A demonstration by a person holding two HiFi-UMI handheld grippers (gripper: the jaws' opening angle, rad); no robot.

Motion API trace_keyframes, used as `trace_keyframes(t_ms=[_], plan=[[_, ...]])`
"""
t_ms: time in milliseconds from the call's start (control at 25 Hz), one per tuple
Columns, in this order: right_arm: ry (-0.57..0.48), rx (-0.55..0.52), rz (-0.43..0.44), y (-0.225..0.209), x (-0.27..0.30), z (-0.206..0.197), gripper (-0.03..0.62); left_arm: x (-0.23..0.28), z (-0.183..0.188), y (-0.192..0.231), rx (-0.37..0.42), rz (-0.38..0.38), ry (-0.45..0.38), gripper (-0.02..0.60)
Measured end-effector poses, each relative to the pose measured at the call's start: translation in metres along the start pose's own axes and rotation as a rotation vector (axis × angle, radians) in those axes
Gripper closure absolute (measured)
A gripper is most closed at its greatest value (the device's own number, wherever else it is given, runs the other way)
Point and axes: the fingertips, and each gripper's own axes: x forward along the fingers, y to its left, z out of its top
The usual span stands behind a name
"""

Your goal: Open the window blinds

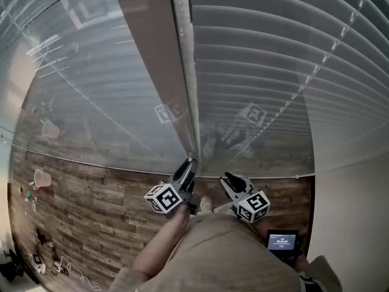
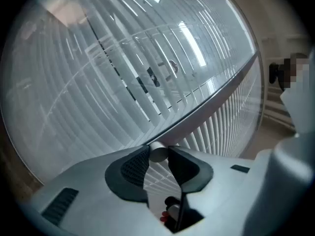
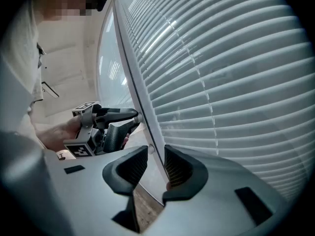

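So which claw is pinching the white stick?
The left claw, the one on the left in the head view: its pads squeeze the white stick at its end. The right claw gapes, pinching nothing.

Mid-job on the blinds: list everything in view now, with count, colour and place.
Blinds: two sets, white, either side of the frame post.
Frame post: one, pale grey, centre.
Tilt wand: one, white, hanging along the post.
Floor: brown wood planks, below the windows.
Cup: one, pinkish, on the floor at far left.
Screen device: one, dark, lower right.
Left gripper: grey, closed on the wand's end.
Right gripper: grey, jaws apart, beside the post.
Forearm: one, bottom centre.
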Motion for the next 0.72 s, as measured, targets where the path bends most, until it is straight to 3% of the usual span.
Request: trace_keyframes(t_ms=[320,720], plan=[[0.009,-0.001,0.003,0.0014,0.0002,0.0003,0.482,-0.0004,-0.0012,-0.0015,-0.336,-0.133,-0.04,0.446],[0.011,-0.005,0.006,0.0014,0.0016,-0.0028,0.482,0.0003,0.0001,0.0013,-0.619,-0.32,-0.101,0.446]])
